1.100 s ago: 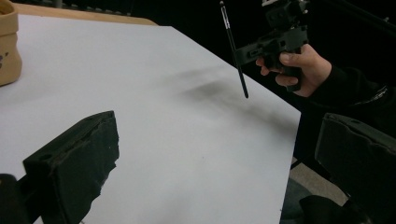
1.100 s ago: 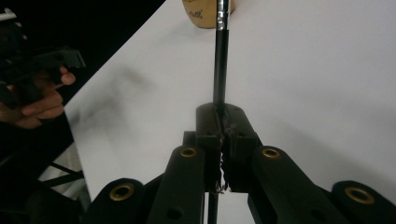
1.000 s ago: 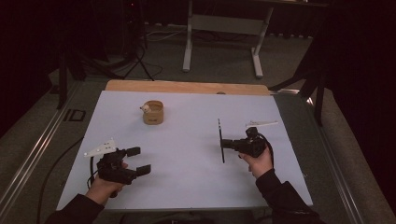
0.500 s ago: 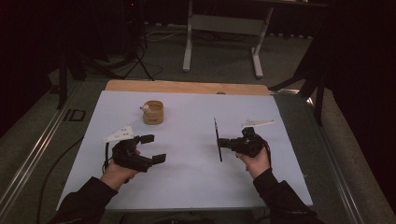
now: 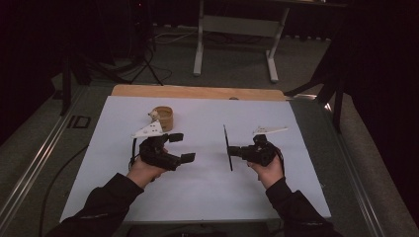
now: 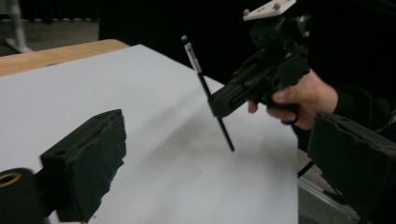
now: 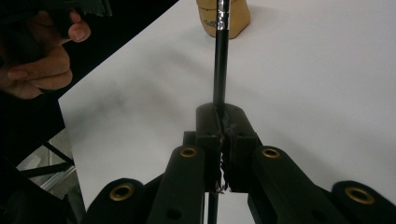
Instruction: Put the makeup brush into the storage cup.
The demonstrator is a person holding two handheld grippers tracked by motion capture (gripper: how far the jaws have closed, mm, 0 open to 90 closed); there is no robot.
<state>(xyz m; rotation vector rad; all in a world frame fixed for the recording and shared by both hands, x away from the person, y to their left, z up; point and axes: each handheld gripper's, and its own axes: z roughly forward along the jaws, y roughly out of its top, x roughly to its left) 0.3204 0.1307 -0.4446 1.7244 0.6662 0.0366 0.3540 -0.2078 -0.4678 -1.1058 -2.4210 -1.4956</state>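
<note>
A thin black pen (image 5: 228, 147) is pinched between the pressed-together jaws of the right gripper (image 5: 233, 151), held above the middle of the white sheet (image 5: 207, 192) that covers the bench (image 5: 197, 92). In the high view the pen runs near to far across the sheet, sticking out on both sides of the jaws. In the left gripper view the pen (image 6: 208, 93) slants, its rounded tip uppermost, with the right gripper (image 6: 219, 100) clamped around its middle and a hand (image 6: 301, 95) wrapped around the gripper's handle. In the right gripper view the pen (image 7: 220, 56) rises straight from the closed jaws of the gripper (image 7: 223, 135).

The left gripper (image 5: 183, 147) hovers over the left part of the sheet, jaws spread wide with nothing between them, pointing toward the pen. Its two black pads (image 6: 91, 158) stand well apart in its own view.

A small tan wooden cup (image 5: 163, 117) sits on the sheet beyond the left gripper, near the far edge. The person's dark sleeves (image 5: 106, 200) come in from the near side.
</note>
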